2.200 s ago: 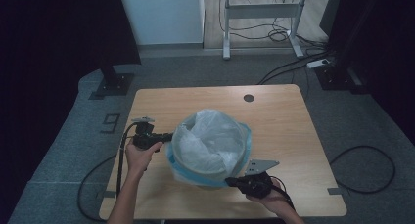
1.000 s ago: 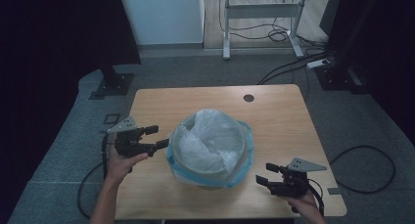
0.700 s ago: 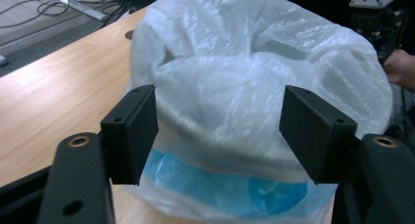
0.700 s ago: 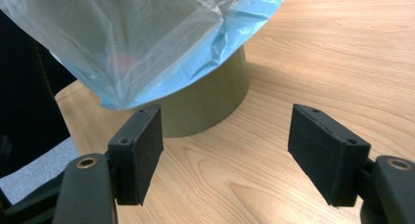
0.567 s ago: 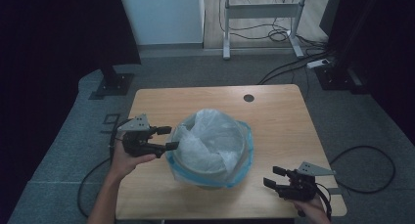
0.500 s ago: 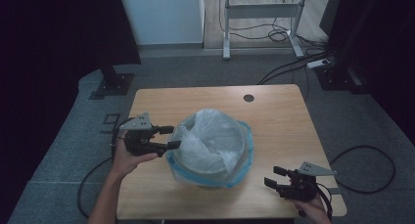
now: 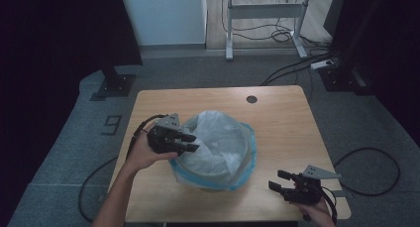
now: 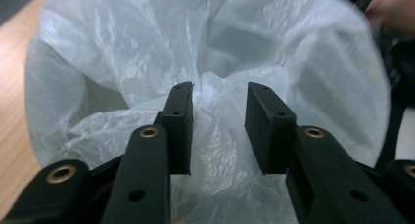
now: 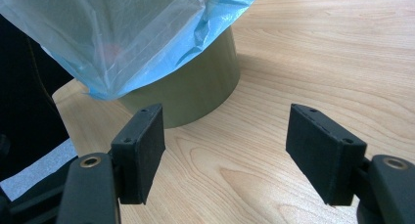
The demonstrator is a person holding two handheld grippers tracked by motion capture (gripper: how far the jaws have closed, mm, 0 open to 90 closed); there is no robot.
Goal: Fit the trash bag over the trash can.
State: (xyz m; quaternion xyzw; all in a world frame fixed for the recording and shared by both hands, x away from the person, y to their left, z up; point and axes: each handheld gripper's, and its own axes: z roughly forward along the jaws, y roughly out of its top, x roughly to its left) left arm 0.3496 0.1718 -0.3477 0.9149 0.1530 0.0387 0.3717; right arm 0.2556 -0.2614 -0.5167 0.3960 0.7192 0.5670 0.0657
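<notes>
While a second ago the left gripper (image 7: 190,142) hung beside the bin (image 7: 215,152) on the table (image 7: 277,118), from above it now reaches over the bin's near-left rim, hand tilted inward, and the right gripper (image 7: 277,181) has drawn back to the bin's right, well apart, low over the wood. Seen along the left gripper's jaws, they have just been closing, with a fold of the white liner bag (image 8: 215,101) between them, not yet clearly pinched; I'd judge it is gathering the liner to lift out. Along the right gripper's spread, empty jaws, the bin's olive wall (image 9: 195,94) stands just ahead.
</notes>
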